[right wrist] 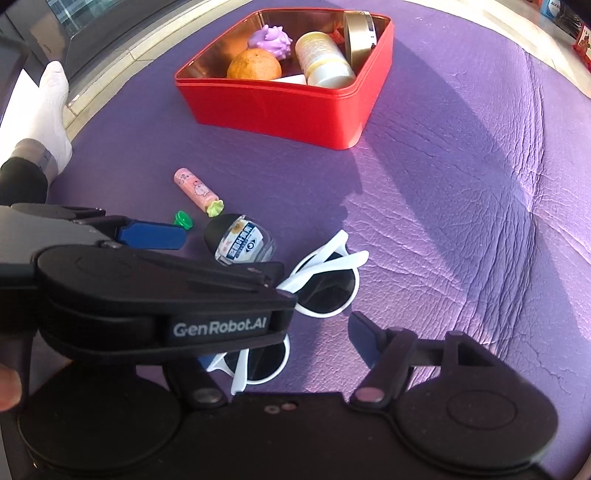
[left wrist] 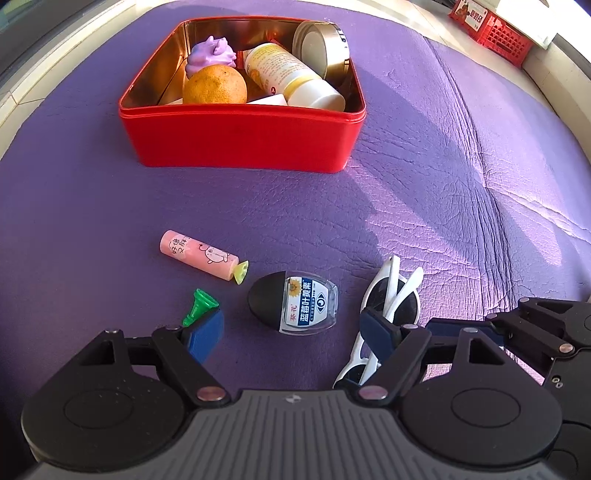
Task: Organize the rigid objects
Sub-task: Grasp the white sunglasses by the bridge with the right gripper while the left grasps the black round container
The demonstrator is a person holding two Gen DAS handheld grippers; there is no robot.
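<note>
A red tin box [left wrist: 243, 136] [right wrist: 280, 107] holds an orange [left wrist: 214, 86], a purple toy, a white bottle [left wrist: 295, 75] and a gold-lidded jar. On the purple leather surface lie a pink tube [left wrist: 199, 254] [right wrist: 194, 188], a small green cone [left wrist: 199, 306] [right wrist: 183, 219], a black oval case with a label [left wrist: 293, 306] [right wrist: 240, 240] and white sunglasses [left wrist: 388, 306] [right wrist: 325, 284]. My left gripper [left wrist: 291, 332] is open around the oval case, its right finger over the sunglasses. My right gripper [right wrist: 280, 350] is open over the sunglasses, its left finger hidden behind the left gripper.
A red plastic crate [left wrist: 491, 26] stands at the far right beyond the cushion. A white-socked foot [right wrist: 51, 110] rests at the cushion's left edge. A seam runs down the cushion [left wrist: 472, 147] on the right.
</note>
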